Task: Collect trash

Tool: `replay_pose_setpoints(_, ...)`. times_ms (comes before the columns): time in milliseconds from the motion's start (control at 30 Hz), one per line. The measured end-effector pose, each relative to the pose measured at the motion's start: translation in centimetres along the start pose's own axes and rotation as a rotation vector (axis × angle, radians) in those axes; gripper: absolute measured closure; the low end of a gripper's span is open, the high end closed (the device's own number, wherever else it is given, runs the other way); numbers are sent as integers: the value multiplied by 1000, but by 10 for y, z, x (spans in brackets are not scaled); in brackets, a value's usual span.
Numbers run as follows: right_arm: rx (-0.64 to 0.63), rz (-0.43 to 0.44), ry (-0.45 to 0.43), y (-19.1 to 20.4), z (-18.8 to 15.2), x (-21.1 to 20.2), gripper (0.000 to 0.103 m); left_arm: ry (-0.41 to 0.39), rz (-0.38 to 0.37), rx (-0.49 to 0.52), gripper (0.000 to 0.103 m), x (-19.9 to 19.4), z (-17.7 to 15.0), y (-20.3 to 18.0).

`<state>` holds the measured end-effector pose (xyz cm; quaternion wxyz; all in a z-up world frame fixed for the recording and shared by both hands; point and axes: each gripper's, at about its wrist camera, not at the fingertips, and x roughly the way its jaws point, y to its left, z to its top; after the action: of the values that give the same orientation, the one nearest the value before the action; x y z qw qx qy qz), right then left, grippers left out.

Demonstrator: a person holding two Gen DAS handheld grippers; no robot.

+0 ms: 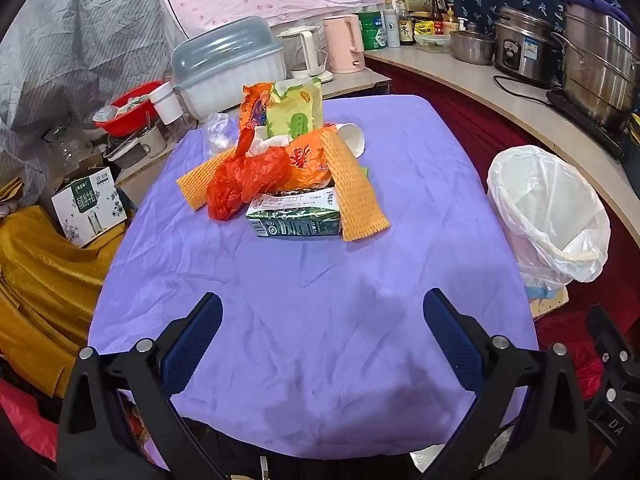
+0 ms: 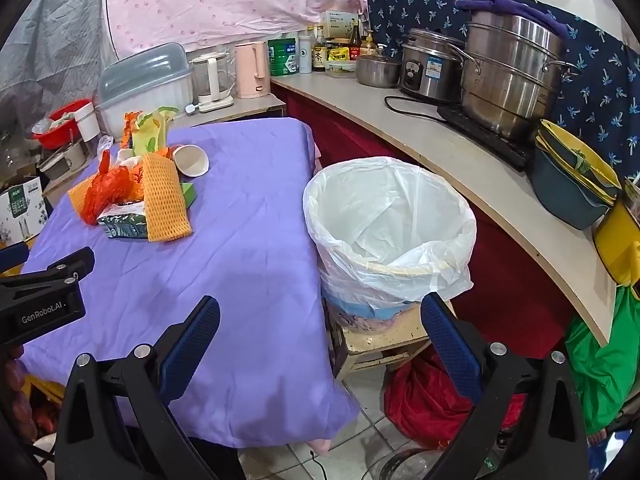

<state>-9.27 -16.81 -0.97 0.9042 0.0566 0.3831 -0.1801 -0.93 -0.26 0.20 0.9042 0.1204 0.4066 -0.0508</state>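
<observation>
The left tool [image 1: 322, 324] hung over the near end of the table [image 1: 280, 360], its blue-padded jaws wide apart with nothing between them. Farther along the purple cloth lay a heap of trash: a green milk carton [image 1: 294, 220], an orange plastic bag [image 1: 248, 184], two foam nets and a paper cup [image 1: 354, 138]. A white-lined bin [image 1: 548, 208] stood beside the table's right edge.

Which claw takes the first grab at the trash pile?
Left, probably. The left claw is open and aimed at the trash pile dead ahead; the right claw points nearer the lined trash bin.
</observation>
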Motion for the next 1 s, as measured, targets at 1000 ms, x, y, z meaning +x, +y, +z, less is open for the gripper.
replay_pose_setpoints(1000,20,6,3,-17,-5,-6,7,-6,-20,27,7,-2,-1,-10)
